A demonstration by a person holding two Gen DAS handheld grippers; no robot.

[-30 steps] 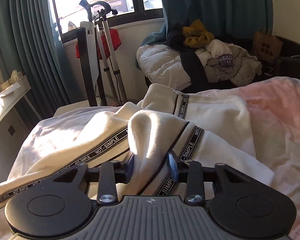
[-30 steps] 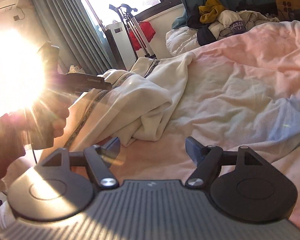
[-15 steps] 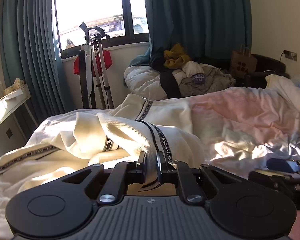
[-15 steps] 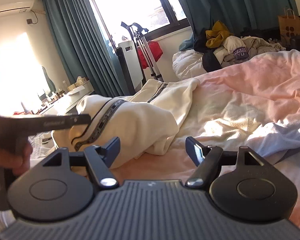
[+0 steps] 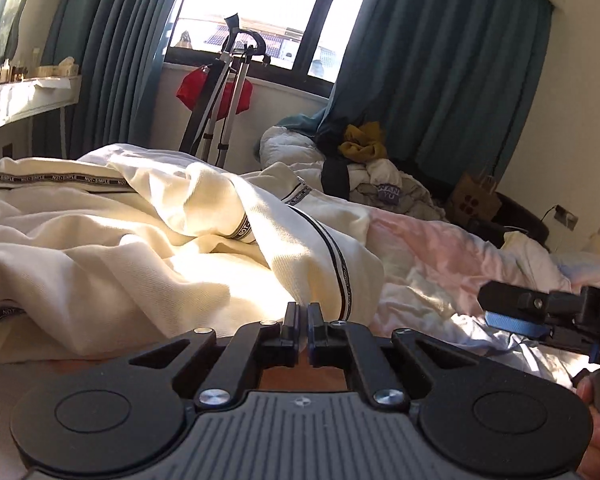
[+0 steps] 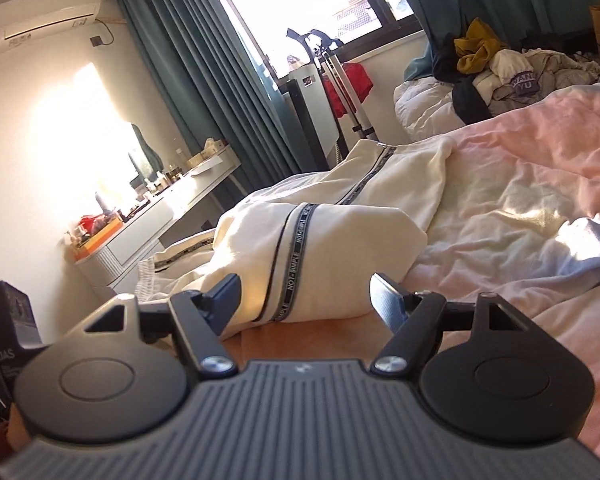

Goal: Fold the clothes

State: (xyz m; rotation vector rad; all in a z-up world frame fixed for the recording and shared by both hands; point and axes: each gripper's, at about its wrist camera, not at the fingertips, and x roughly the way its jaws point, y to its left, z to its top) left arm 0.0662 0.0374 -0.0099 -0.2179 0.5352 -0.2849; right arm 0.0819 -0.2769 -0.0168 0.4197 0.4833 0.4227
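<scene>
While pinched on garment [image 5: 140, 264], left hand-held gripper [image 5: 302, 316]; right hand-held gripper [image 6: 306, 286] wide, empty

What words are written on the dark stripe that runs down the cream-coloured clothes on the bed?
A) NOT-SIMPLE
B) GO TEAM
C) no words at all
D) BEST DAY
A, since the dark stripe on the cream trousers reads NOT-SIMPLE over and over, right in front of the right gripper, whose jaws stand wide apart.
</scene>
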